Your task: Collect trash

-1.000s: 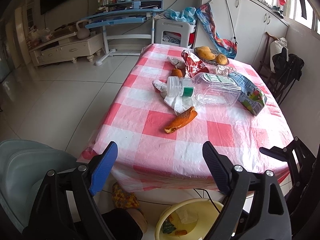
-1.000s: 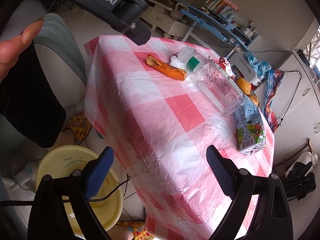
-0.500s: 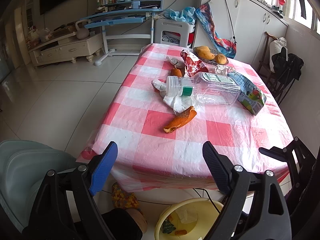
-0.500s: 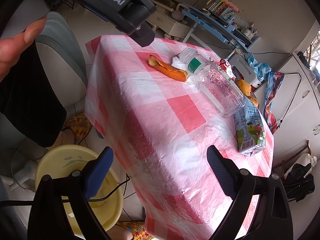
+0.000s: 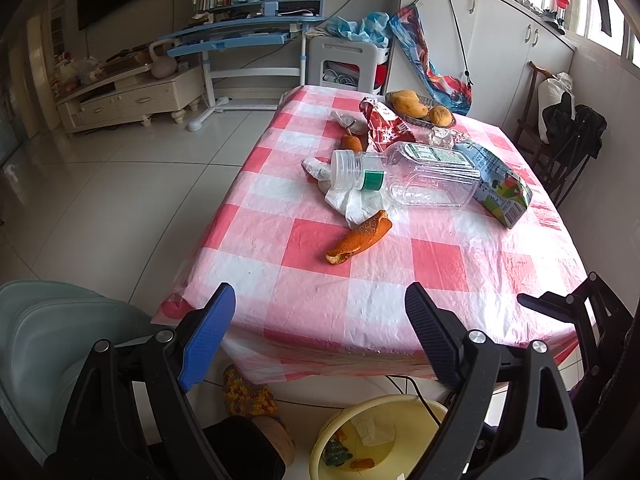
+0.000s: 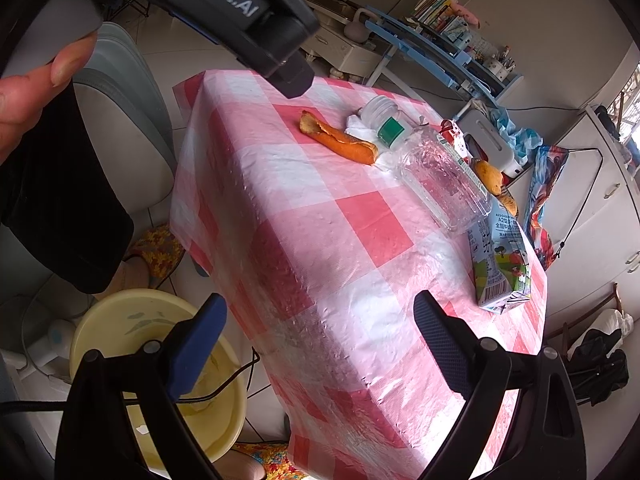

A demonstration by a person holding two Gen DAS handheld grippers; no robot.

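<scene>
Both grippers — left gripper [image 5: 320,308] and right gripper [image 6: 320,320] — spread wide, empty, before the curled orange peel [image 5: 358,238] on the checked surface [image 5: 440,264].

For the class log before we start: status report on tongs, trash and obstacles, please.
Left tongs and right tongs open, empty. Orange peel nearest on table, yellow basin below. Nothing blocking.

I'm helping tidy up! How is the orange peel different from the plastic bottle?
The orange peel is orange, and you cannot see through it; the plastic bottle is clear, with a green band at its neck. The peel is a thin curled strip, the bottle much bigger and boxy. The peel lies nearer the table's front edge, the bottle farther back. Both lie flat on the checked tablecloth.
</scene>
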